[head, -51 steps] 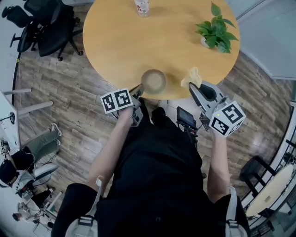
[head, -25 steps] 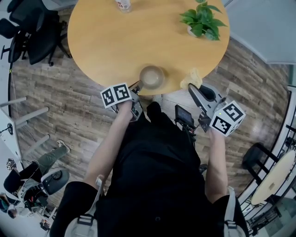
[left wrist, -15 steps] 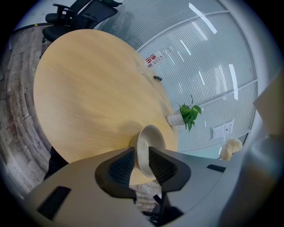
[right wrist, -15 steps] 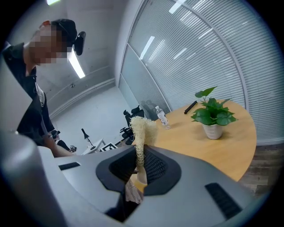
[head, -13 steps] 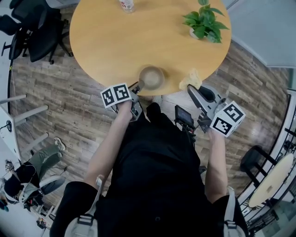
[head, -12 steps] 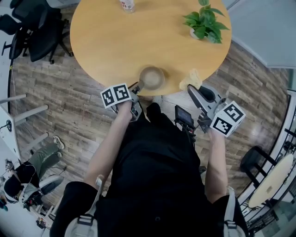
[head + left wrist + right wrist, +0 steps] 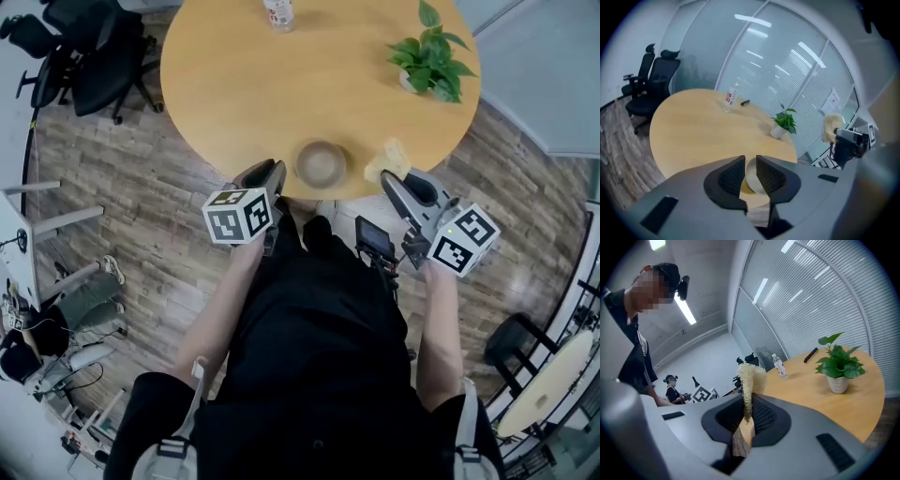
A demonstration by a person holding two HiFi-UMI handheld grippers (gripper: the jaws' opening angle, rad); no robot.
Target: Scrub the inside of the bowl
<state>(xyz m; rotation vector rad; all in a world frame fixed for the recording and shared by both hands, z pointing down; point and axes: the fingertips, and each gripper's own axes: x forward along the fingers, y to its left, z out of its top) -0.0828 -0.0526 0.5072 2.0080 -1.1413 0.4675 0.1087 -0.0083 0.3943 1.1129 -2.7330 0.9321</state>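
- Now the small round brownish bowl (image 7: 321, 162) sits upright on the round pale wooden bench (image 7: 244, 75), close to its near edge. It lies between the two tools, just right of the left hand-held gripper (image 7: 274, 171) and left of the right hand-held gripper (image 7: 394, 180).
- The left hand-held gripper has its jaws partway apart with nothing pinched. They have just been opening from nearly shut, then eased in a little. In the left gripper view the bowl's rim shows through the gap, beyond and below the tips, and neither pad presses on it.
- The right hand-held gripper is clamped on a pale yellow fibrous scrubbing pad (image 7: 387, 157). The pad stands edge-on between the jaws, with its free end poking out past the tips.
- The relation that matters is that the bowl lies ahead and to the left of that pad, near it but apart. The bowl's mouth faces straight up, while the pad's long axis runs out along the jaws, only a little below level.
- So I'd judge the pad must travel leftward over the rim and tip downward to reach the inside.
- The left hand-held gripper looks the nearer of the two to the rim and the better placed to steady it. Unheld so near the bench's edge, the bowl could skid once the pad presses.
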